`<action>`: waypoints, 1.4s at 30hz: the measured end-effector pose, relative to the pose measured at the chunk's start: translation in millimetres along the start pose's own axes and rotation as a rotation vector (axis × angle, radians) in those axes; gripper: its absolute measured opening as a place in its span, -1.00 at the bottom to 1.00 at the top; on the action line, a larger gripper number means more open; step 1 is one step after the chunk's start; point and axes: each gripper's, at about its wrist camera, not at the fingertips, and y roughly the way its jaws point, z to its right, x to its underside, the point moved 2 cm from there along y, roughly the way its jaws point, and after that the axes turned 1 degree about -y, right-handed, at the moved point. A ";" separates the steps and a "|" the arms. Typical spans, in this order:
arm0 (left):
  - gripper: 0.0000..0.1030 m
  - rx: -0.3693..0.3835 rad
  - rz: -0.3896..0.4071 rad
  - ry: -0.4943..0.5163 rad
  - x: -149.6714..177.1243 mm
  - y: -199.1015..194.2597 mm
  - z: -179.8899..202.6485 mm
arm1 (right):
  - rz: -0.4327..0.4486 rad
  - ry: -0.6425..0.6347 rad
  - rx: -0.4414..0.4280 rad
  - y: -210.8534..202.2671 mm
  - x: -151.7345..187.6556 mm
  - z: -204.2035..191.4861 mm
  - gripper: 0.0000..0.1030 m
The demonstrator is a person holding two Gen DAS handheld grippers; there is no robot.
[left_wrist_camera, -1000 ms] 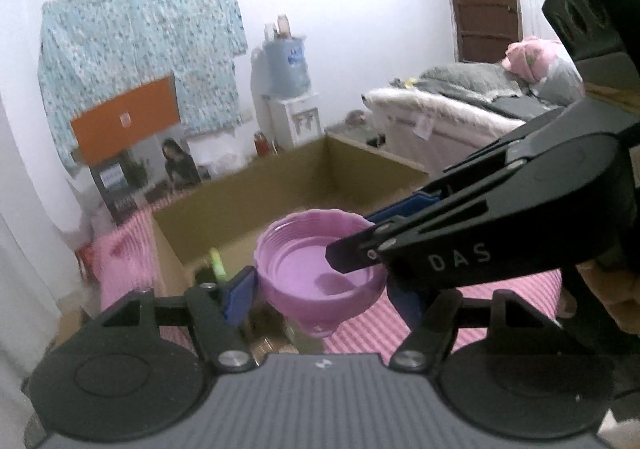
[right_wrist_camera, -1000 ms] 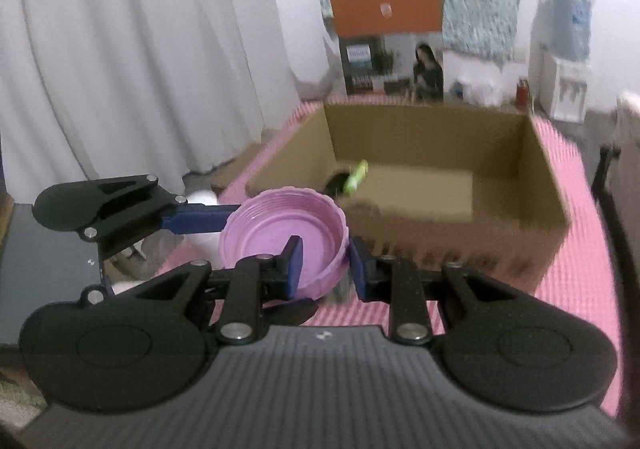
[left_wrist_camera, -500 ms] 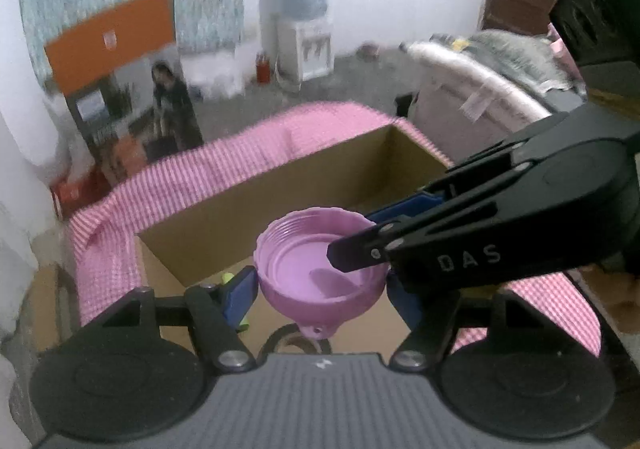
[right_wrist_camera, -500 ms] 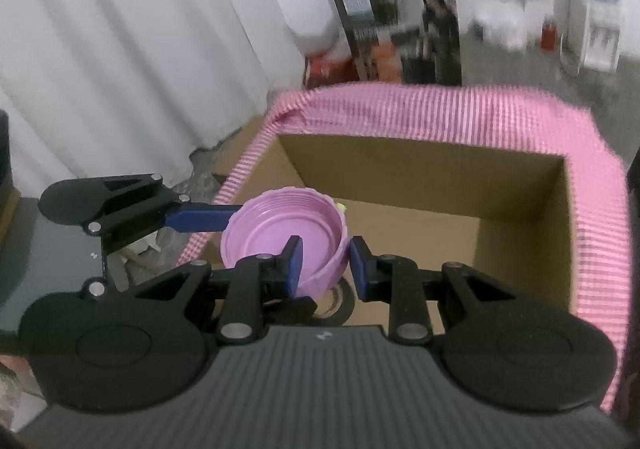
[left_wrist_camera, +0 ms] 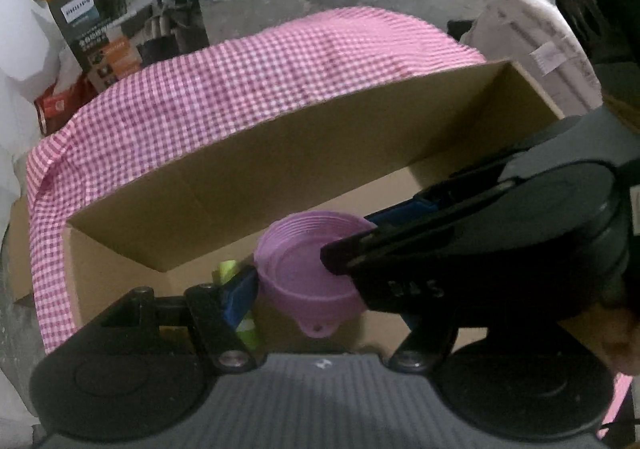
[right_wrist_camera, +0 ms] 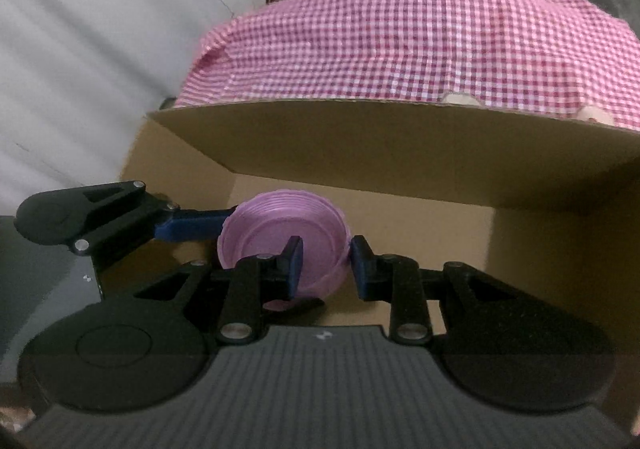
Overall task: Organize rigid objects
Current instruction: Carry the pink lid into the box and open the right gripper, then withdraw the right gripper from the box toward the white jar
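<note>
Purple ribbed bowl (left_wrist_camera: 308, 269) now over box (left_wrist_camera: 320, 153)

- The pink bowl (left_wrist_camera: 308, 269) is looking like smooth plastic with a soft sheen, its rim ribbed.
- The cardboard box (right_wrist_camera: 360, 137) is showing matt brown paperboard.
- The checked tablecloth (left_wrist_camera: 240, 73) is appearing as woven cloth, pink and white.
- The right gripper (right_wrist_camera: 324, 261) is showing matt black plastic arms, blue pads (right_wrist_camera: 362, 265) and shiny metal rivets.
</note>
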 end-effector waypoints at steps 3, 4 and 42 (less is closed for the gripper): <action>0.40 -0.020 -0.028 0.002 -4.1 11.4 -3.2 | -0.021 0.001 0.007 16.4 -6.8 0.3 -0.49; 0.40 -0.025 -0.035 0.002 -5.6 14.7 -3.8 | -0.027 0.002 0.008 22.4 -10.8 3.6 -0.48; 0.67 0.023 0.226 -0.032 50.7 -144.2 27.1 | 0.540 -0.056 -0.026 -172.9 71.0 -35.1 0.40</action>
